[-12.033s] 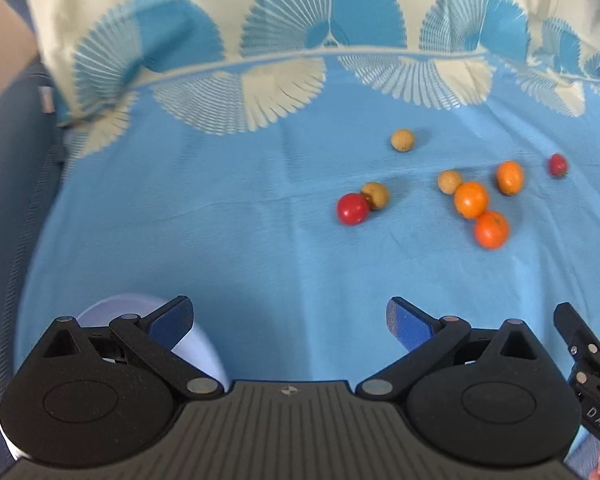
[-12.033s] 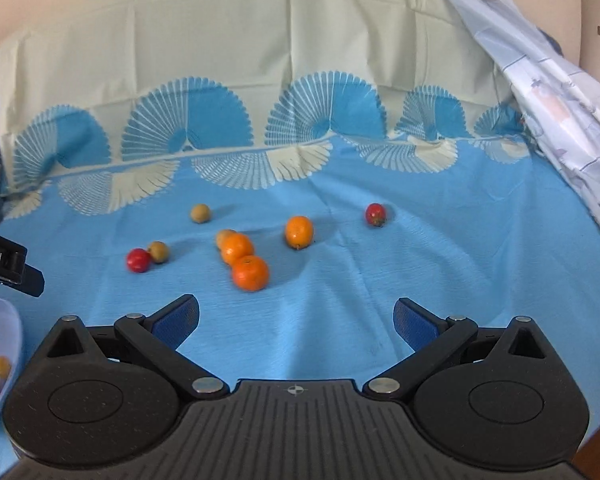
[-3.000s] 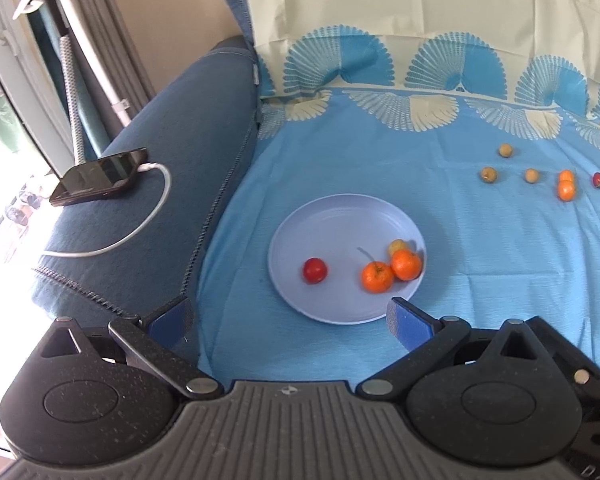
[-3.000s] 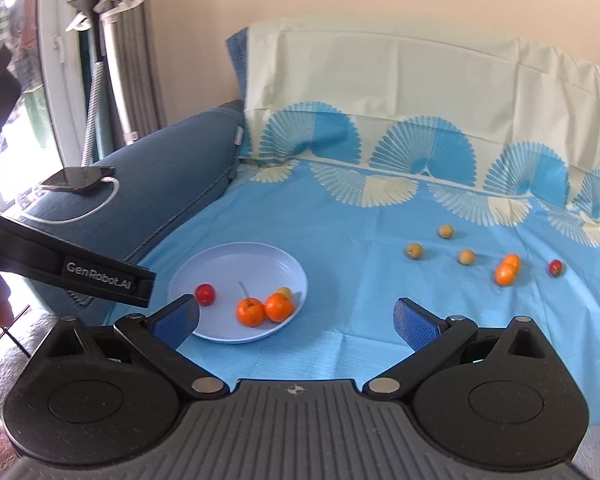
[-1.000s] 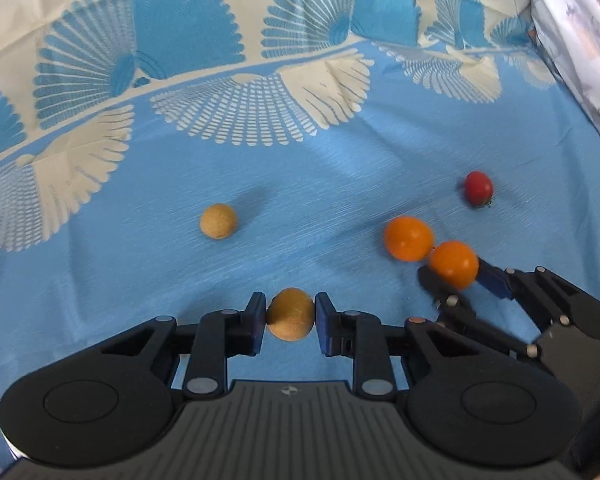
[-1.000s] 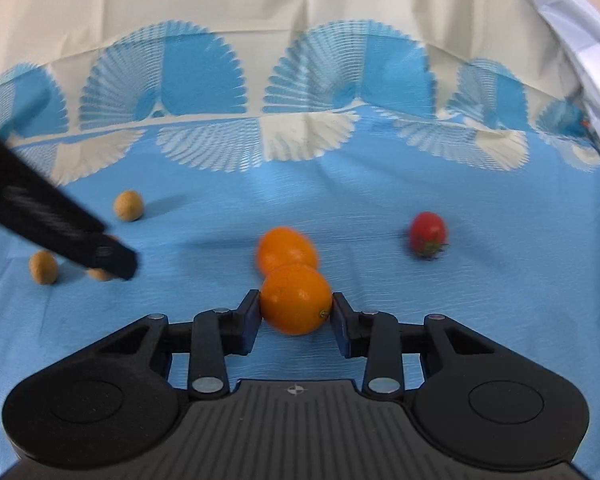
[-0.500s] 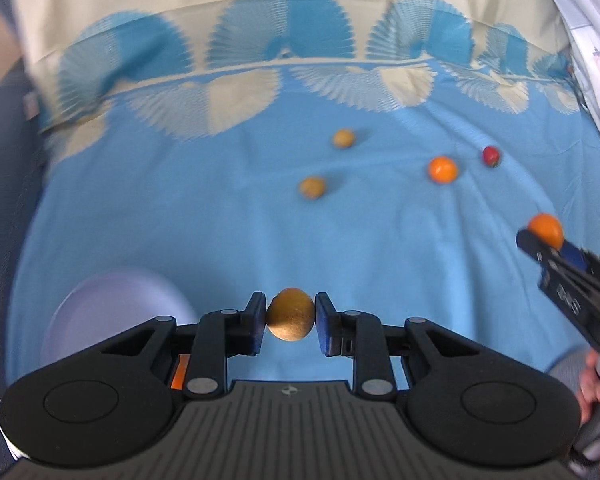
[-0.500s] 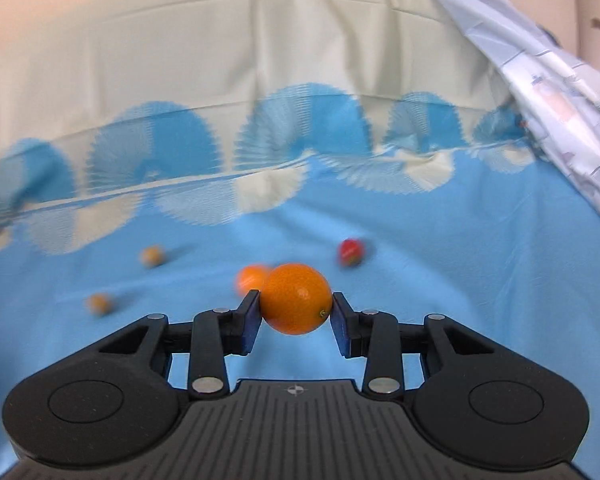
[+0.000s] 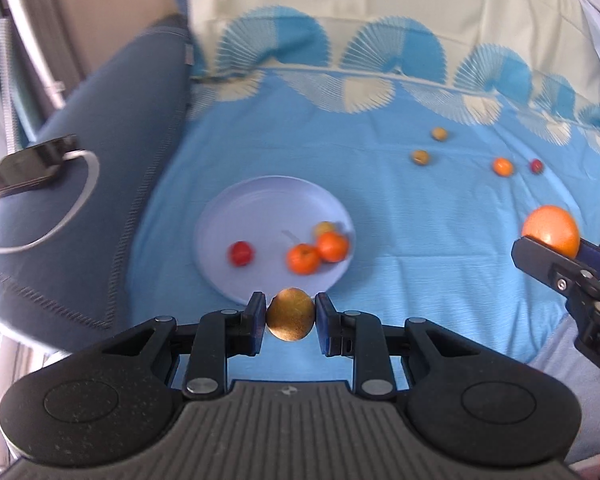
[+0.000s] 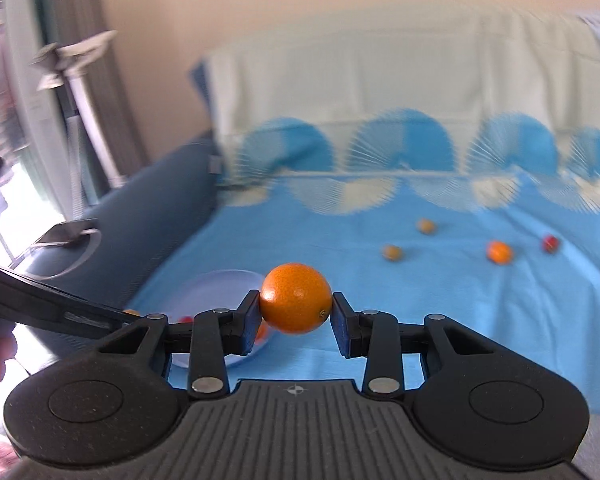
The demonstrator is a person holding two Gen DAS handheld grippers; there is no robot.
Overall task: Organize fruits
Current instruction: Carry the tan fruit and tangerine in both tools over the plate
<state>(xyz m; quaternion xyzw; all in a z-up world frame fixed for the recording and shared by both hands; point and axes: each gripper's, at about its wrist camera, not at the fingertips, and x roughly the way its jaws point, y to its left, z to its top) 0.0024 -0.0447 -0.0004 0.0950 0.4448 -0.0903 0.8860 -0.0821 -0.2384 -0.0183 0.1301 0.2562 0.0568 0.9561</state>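
1. My left gripper (image 9: 291,322) is clamped tight on a small brown fruit (image 9: 290,319), one pad on each side of it. It hangs above the near rim of the plate (image 9: 236,208).
2. My right gripper (image 10: 296,314) is closed on an orange (image 10: 296,298), both pads pressing its sides. In the left wrist view I see the same gripper (image 9: 556,248) at the right edge, the orange (image 9: 551,230) sitting between its fingers, well right of the plate.
3. The plate is pale lilac and lies on the blue cloth (image 9: 420,240). In the right wrist view most of it is hidden behind the gripper and the orange.
4. On the plate I count a red fruit (image 9: 241,253) on its left side, two orange fruits (image 9: 317,252) touching each other on its right side, and a yellowish fruit (image 9: 324,228) just behind them. A thin stalk stands out beside the orange pair.
5. Loose on the cloth, far from the plate toward the back right, lie two more brown fruits (image 9: 429,146), a small orange one (image 9: 502,166) and a small red one (image 9: 536,165) just to its right.
6. The cloth runs up the backrest in cream with blue fan patterns.
7. Left of the cloth is a dark blue armrest (image 9: 100,160), with a phone (image 9: 28,168) on it and a white cable (image 9: 80,192) looping from it.
8. Both views are somewhat blurred.
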